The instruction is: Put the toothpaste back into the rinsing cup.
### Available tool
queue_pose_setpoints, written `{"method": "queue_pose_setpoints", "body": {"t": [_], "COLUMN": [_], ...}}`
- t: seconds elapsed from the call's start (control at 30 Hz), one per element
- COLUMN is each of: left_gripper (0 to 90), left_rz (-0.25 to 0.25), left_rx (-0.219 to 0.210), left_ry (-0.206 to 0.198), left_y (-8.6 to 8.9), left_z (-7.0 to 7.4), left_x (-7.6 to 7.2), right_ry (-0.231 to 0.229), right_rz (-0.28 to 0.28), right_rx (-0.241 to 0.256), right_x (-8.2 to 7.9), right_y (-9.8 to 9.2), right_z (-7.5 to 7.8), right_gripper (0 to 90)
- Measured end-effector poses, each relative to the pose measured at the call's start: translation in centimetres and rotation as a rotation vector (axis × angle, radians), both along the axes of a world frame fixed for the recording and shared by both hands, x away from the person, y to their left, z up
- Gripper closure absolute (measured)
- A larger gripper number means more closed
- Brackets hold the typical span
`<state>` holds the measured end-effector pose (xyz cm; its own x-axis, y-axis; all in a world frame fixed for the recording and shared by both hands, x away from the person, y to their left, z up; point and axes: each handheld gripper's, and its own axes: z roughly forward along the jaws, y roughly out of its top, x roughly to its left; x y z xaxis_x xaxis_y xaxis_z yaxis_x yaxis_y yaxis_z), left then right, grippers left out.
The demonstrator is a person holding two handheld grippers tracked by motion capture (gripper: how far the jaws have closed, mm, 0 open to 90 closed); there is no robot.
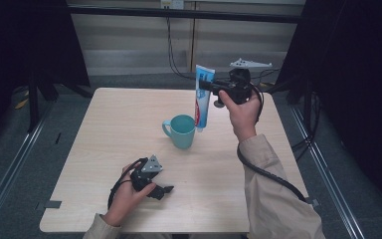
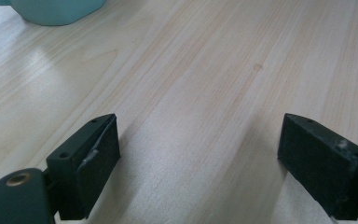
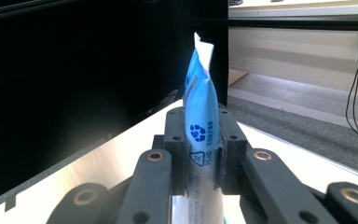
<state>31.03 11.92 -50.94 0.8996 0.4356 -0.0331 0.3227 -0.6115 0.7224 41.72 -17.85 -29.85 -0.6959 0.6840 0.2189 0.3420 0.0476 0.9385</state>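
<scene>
A blue and white toothpaste tube [image 1: 202, 97] hangs upright in the air, cap end down, just right of a teal mug [image 1: 181, 130] at the middle of the table. My right gripper [image 1: 206, 84] is shut on the tube's upper part; in the right gripper view the tube [image 3: 200, 119] is pinched between both pads, its crimped end pointing up. My left gripper [image 1: 165, 191] rests low near the table's front edge, open. In the left gripper view nothing lies between its fingers [image 2: 91, 158], and the mug's base [image 2: 56, 10] sits at the top left.
The light wooden table [image 1: 129, 119] has bare surface around the mug. Dark curtains and black frame posts stand on both sides. Cables hang at the back wall [image 1: 171, 50], and a cable [image 1: 268, 174] trails from the right gripper along the sleeve.
</scene>
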Motion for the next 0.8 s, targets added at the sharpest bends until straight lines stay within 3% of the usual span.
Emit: {"method": "queue_pose_setpoints", "body": {"t": [0.8], "left_gripper": [11.7], "left_rz": [0.000], "left_rx": [-0.001], "left_ry": [-0.002], "left_y": [0.0], "left_z": [0.0], "left_x": [0.0], "right_ry": [-0.025], "right_rz": [-0.070], "right_rx": [-0.019], "right_x": [2.3], "right_y": [1.4], "right_z": [0.0], "right_gripper": [77.6]}}
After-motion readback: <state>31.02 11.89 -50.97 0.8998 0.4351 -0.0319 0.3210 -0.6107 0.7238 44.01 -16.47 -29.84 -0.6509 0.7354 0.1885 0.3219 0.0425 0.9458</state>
